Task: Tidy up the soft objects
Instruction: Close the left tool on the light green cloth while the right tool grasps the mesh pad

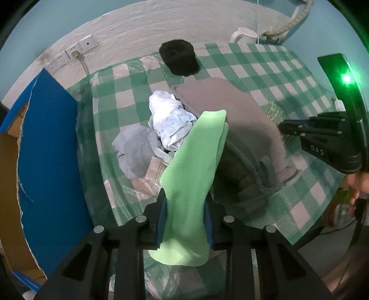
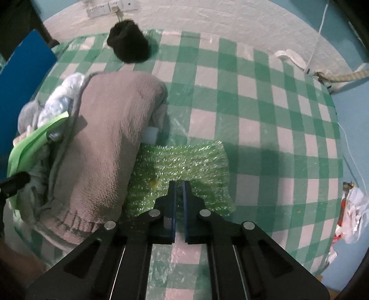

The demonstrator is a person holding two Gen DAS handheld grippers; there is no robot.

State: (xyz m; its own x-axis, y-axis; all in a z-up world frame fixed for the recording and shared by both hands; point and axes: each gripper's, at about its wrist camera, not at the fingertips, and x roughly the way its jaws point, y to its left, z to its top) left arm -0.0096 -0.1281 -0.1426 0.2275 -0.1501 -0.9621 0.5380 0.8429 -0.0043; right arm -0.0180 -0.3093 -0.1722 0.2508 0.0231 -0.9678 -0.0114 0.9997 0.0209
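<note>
Left gripper point(image 1: 184, 219) clamped on green fleece cloth point(image 1: 193, 175) — right gripper point(image 2: 179, 196) nearly closed, empty, over bubble wrap point(image 2: 184, 161).

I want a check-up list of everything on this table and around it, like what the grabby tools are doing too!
Surface: green-and-white checked tablecloth under clear plastic.
Job's things: light green cloth held up; big brownish-grey sweater; pale blue crumpled cloth; grey cloth; black knitted hat near the wall.
Clutter: bubble wrap sheet; small white block beside the sweater.
Grippers: left tool shut on the green cloth; right tool nearly closed above the bubble wrap, holding nothing.
Cables: cord plugged into wall sockets; white wire on the wall.
Surroundings: blue board; white bag; rope.
</note>
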